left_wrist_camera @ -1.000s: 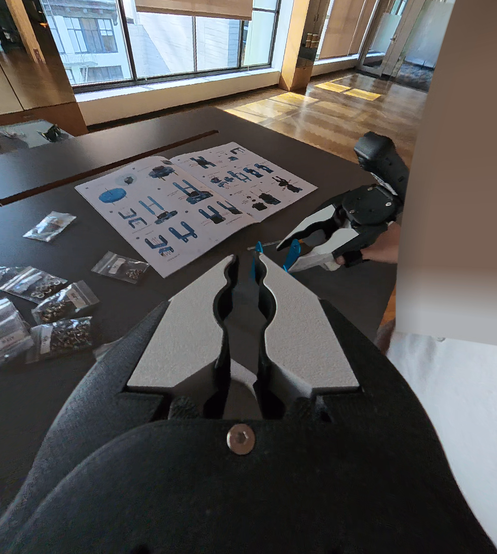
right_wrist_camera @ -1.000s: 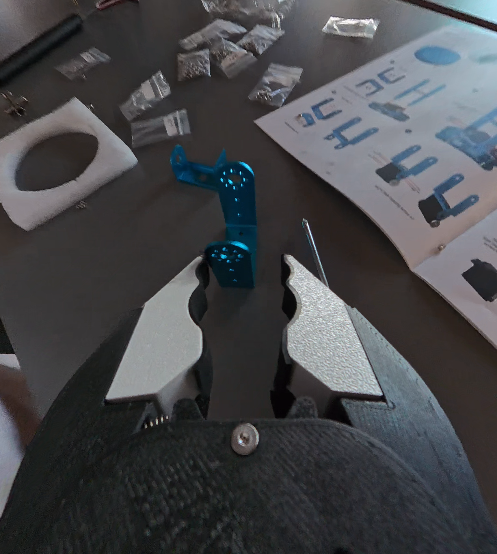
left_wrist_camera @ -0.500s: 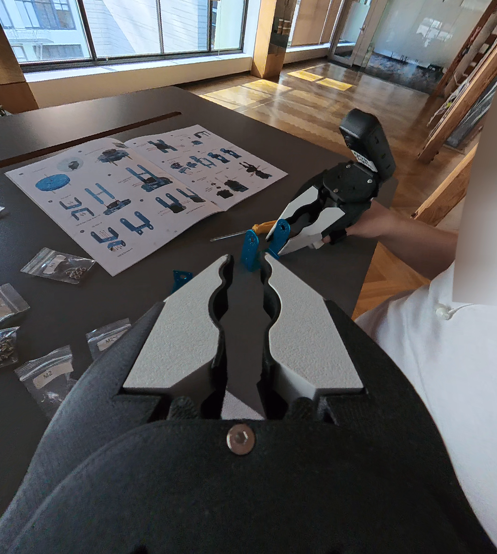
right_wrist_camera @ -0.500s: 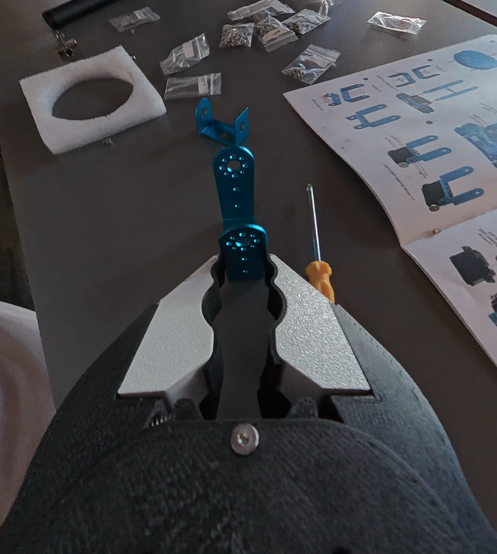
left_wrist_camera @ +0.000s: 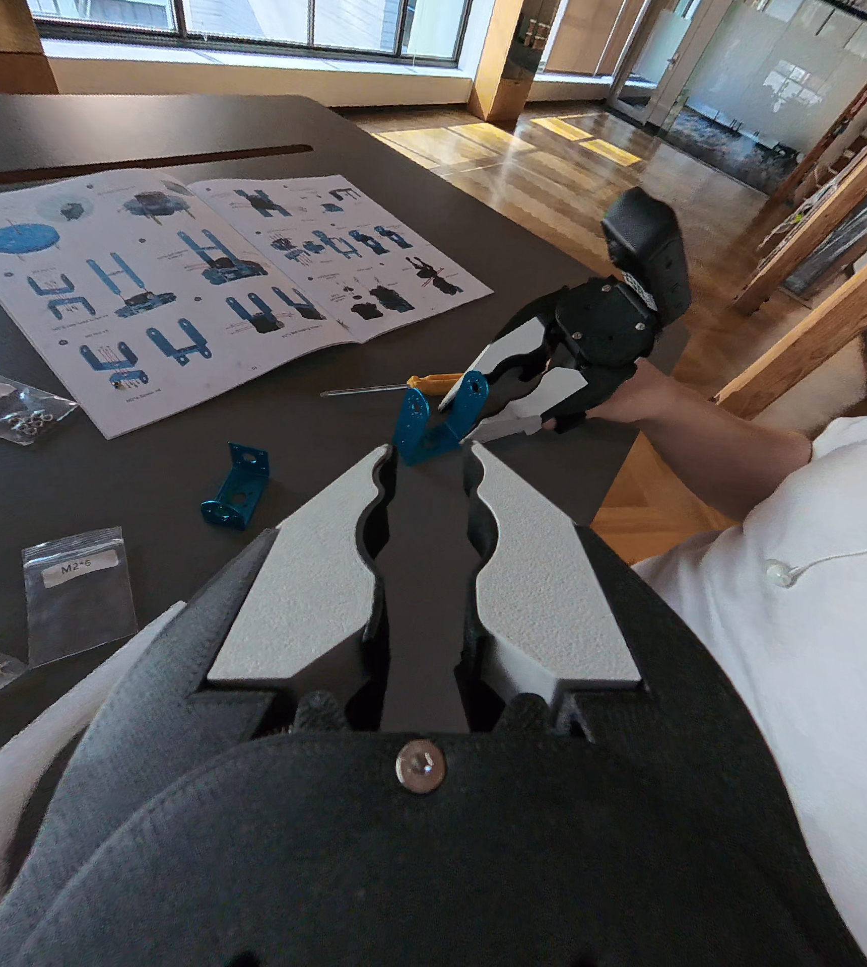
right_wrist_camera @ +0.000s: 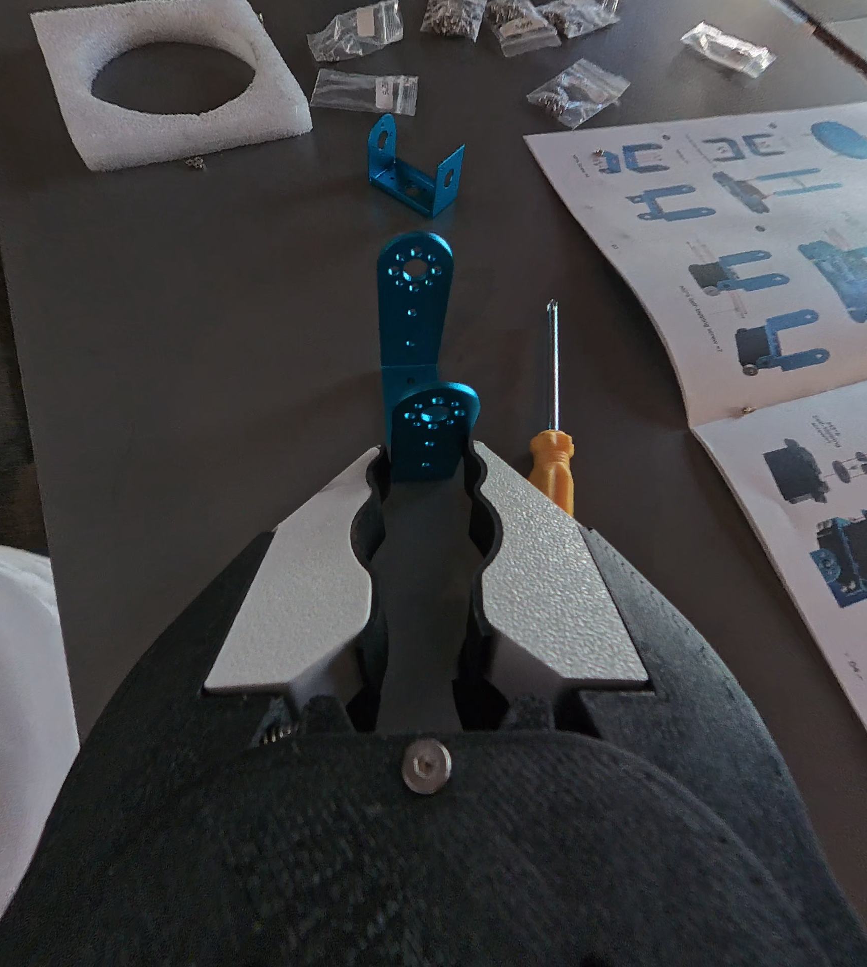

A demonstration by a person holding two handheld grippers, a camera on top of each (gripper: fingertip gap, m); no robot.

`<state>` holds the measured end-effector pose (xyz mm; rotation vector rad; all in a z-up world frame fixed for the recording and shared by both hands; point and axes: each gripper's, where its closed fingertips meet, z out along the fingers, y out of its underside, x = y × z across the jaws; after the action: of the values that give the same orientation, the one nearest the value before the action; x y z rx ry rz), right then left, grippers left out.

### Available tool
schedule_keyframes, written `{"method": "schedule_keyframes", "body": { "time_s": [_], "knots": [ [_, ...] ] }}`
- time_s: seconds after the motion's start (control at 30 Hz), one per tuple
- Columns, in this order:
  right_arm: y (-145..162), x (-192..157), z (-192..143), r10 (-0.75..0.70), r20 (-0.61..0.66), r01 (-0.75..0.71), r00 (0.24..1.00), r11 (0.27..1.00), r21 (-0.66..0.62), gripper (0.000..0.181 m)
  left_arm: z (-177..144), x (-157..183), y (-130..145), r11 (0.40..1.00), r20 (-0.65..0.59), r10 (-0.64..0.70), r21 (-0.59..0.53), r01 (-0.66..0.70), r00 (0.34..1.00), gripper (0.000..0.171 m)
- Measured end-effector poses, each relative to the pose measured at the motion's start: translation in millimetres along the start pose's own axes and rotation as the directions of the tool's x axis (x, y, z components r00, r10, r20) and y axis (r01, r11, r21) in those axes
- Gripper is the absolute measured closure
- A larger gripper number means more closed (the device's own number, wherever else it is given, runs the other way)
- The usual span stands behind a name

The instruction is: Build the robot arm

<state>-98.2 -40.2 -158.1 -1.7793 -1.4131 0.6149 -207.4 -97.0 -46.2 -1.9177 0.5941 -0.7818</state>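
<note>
My right gripper [right_wrist_camera: 427,454] is shut on one arm of a long blue U-shaped bracket [right_wrist_camera: 413,314], whose other arm points away over the dark table [right_wrist_camera: 185,340]. In the left wrist view the right gripper [left_wrist_camera: 454,411] holds that bracket [left_wrist_camera: 423,431] tilted, its base low at the table. My left gripper [left_wrist_camera: 430,449] is open and empty, its tips just short of the bracket's base. A smaller blue bracket [left_wrist_camera: 236,489] lies to the left; in the right wrist view it [right_wrist_camera: 413,170] lies beyond the held one.
A yellow-handled screwdriver [right_wrist_camera: 554,418] lies right of the held bracket. An open instruction booklet [left_wrist_camera: 201,293] lies behind. Several small bags of hardware [left_wrist_camera: 78,591] lie at the left, and a white foam frame [right_wrist_camera: 274,104] farther off. A person in a white shirt [left_wrist_camera: 787,628] is close on the right. My right fingertips sit around 15 cm from my left ones.
My right gripper has closed on the long blue bracket's arm. My left gripper has swung towards the bracket and its jaws have opened wider.
</note>
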Motion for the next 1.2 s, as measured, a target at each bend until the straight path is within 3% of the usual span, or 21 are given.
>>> {"method": "schedule_keyframes", "body": {
  "time_s": [0.17, 0.43, 0.6, 0.73, 0.97, 1.2],
  "knots": [
    [7.1, 0.6, 4.4, 0.019, 0.005, -0.019, 1.000, 0.998, -0.054, 0.151, -16.3, -24.6, 4.0, 0.998, 0.020, 0.051, -0.033, -0.050, 0.998, 0.147],
    [0.2, -1.4, 16.0, 0.109, -0.004, -0.109, 0.994, 0.992, -0.063, 0.155, -48.1, -78.1, 11.4, 0.994, -0.097, 0.061, -0.083, -0.069, 0.993, 0.148],
    [-7.3, -3.6, 26.7, 0.109, -0.020, -0.110, 0.994, 0.992, -0.066, 0.155, -47.6, -107.6, 13.6, 0.989, -0.176, 0.087, -0.104, -0.106, 0.981, 0.150],
    [-9.1, -3.8, 29.4, 0.122, -0.051, -0.126, 0.991, 0.990, -0.068, 0.154, -37.4, -117.5, 6.6, 0.984, -0.257, 0.092, -0.121, -0.127, 0.962, 0.149],
    [-9.3, -4.2, 29.8, 0.130, -0.040, -0.133, 0.991, 0.989, -0.071, 0.155, -21.4, -116.1, -3.5, 0.986, -0.285, 0.131, -0.064, -0.155, 0.950, 0.150],
    [-13.1, -5.6, 34.1, 0.092, -0.044, -0.095, 0.995, 0.993, -0.069, 0.155, -21.2, -122.6, 3.2, 0.985, -0.202, 0.121, -0.100, -0.144, 0.972, 0.149]
  ]
}}
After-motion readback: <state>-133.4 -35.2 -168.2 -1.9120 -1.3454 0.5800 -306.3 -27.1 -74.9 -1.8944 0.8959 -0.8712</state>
